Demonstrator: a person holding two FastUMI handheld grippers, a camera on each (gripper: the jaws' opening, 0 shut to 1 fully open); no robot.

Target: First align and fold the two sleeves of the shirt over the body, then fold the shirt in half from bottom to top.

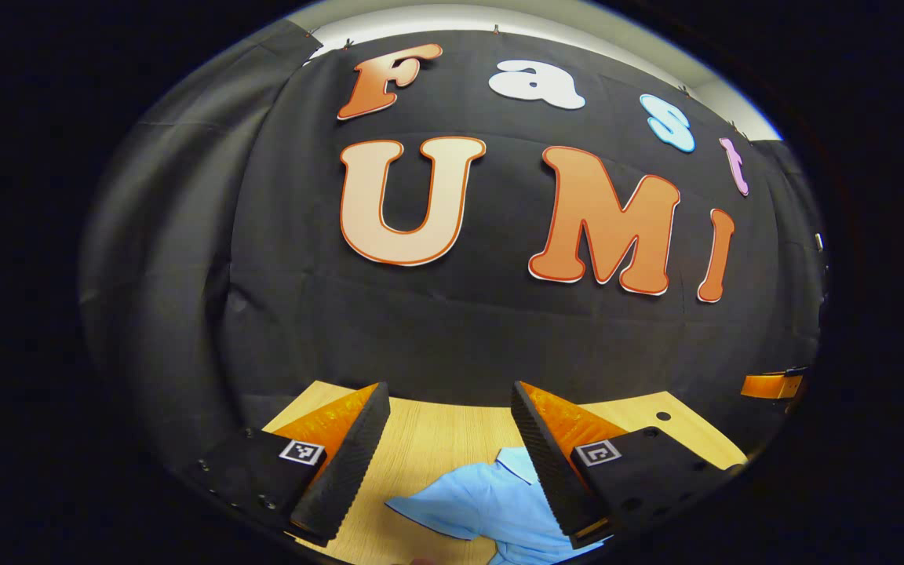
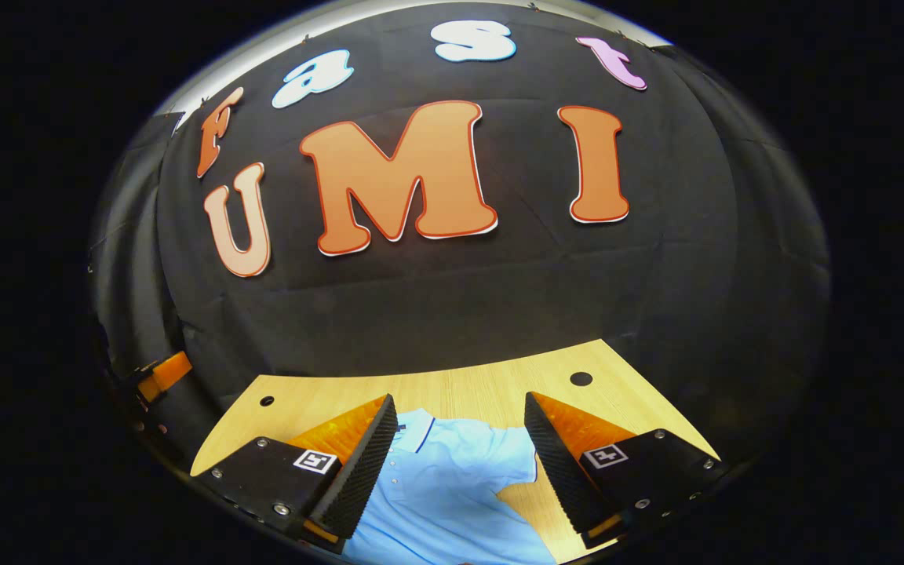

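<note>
Light blue shirt [image 2: 452, 486] lies flat on the table [image 2: 483, 388], sleeves spread so they can be folded in. Left gripper [image 1: 452, 463] and right gripper [image 2: 460, 471] hover above it, jaws apart, holding nothing, ready for a sleeve grab.

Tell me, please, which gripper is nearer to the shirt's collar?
Probably right, though the margin is slim. The right gripper hangs open with the collar between its fingers; the left gripper, also open, sees the collar beside one finger.
</note>
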